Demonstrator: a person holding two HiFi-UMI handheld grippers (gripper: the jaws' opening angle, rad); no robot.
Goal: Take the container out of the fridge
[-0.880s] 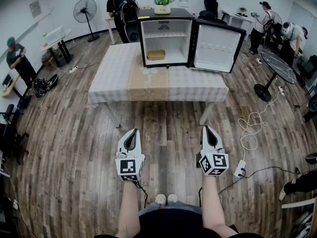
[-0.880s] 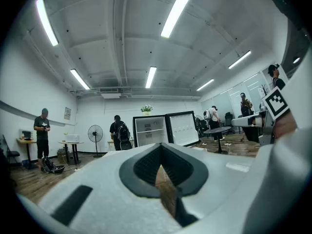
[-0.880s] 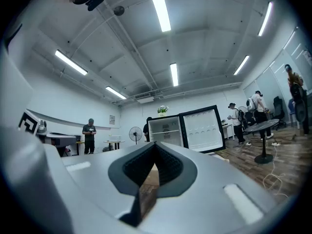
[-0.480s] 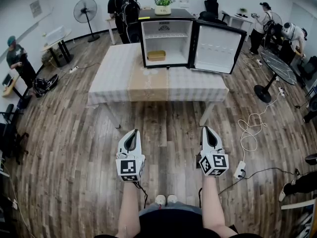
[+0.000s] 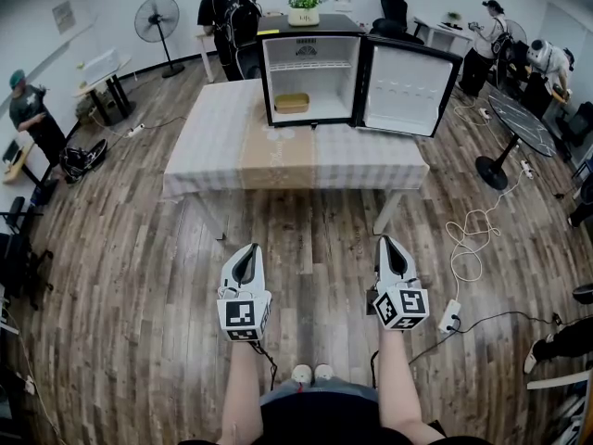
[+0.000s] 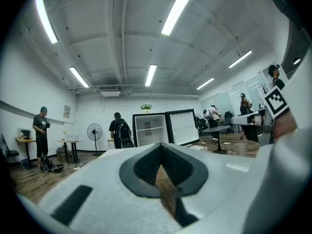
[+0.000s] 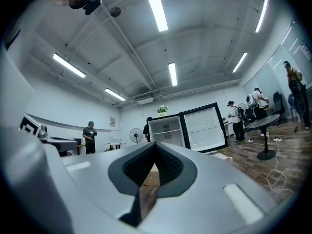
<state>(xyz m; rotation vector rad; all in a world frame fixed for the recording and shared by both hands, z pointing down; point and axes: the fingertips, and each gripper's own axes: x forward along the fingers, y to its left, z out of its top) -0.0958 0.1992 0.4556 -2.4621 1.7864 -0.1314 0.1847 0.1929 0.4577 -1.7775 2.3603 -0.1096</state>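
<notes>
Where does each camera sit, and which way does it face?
Head view: on the person's head, facing steeply down at the table; shows forearms, left gripper, right gripper.
Left gripper view: on that gripper, facing along its shut jaws.
Right gripper view: likewise, jaws shut.
Shared: all three see the open fridge.

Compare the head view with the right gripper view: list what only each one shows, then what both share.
Only the head view: the yellow container inside the fridge, the cloth-covered table under it, and the left gripper and right gripper from above, far from the table. Only the right gripper view: the ceiling lights and that gripper's jaws closed together on nothing. Both: the fridge with its door open, the plant on top, the standing fan.
</notes>
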